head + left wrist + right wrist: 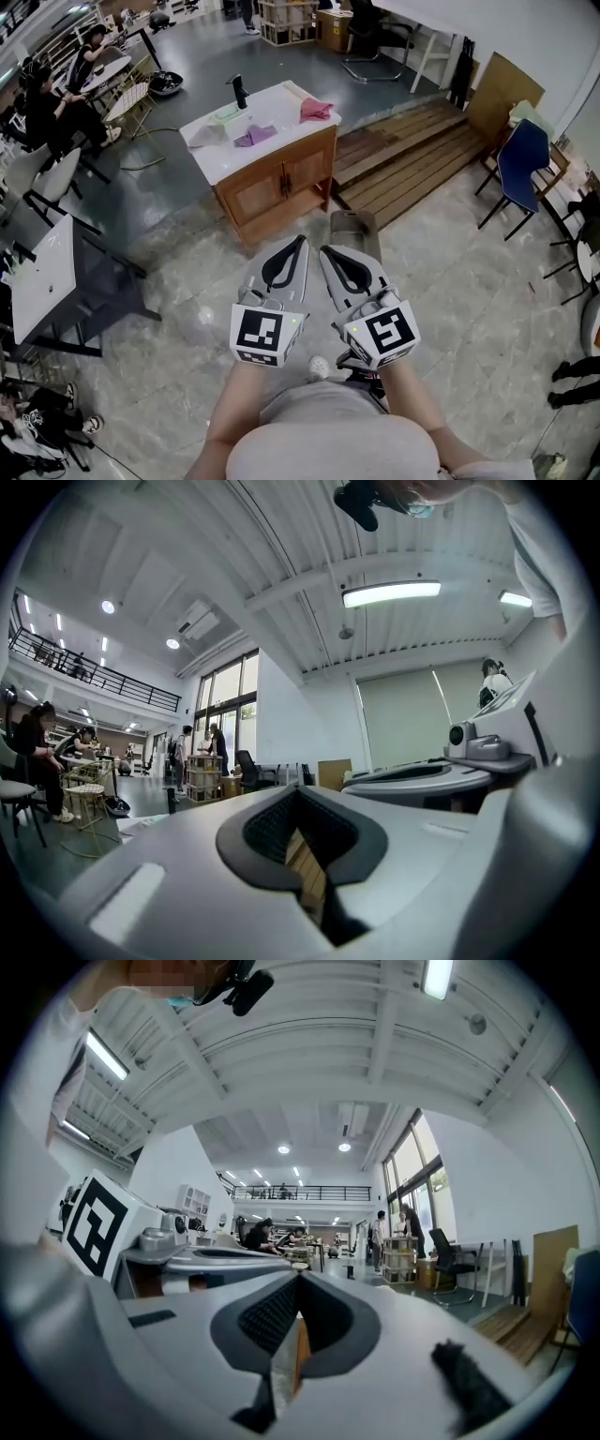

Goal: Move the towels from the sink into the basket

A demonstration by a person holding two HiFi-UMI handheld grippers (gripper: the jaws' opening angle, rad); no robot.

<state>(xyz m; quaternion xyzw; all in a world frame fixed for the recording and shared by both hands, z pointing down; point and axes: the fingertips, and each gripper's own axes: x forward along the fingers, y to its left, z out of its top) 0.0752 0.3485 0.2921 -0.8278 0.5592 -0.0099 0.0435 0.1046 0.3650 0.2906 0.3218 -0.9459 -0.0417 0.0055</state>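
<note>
The wooden sink cabinet (281, 183) with a white top stands a few steps ahead in the head view. On its top lie a pink towel (316, 110), a purple towel (254, 136) and a pale grey towel (208, 137), beside a black faucet (240, 91). My left gripper (300, 240) and right gripper (324, 250) are held side by side at waist height, pointing level toward the cabinet. Both are shut with nothing in them, their tips meeting in the left gripper view (298, 794) and the right gripper view (300, 1279). A grey-brown bin-like thing (354, 223) stands on the floor just beyond them, partly hidden.
Wooden planks (412, 150) lie right of the cabinet, with a blue chair (521, 159) beyond them. A white table (45, 272) and chairs stand at the left, where people sit further back. Someone's feet (572, 382) show at the right edge.
</note>
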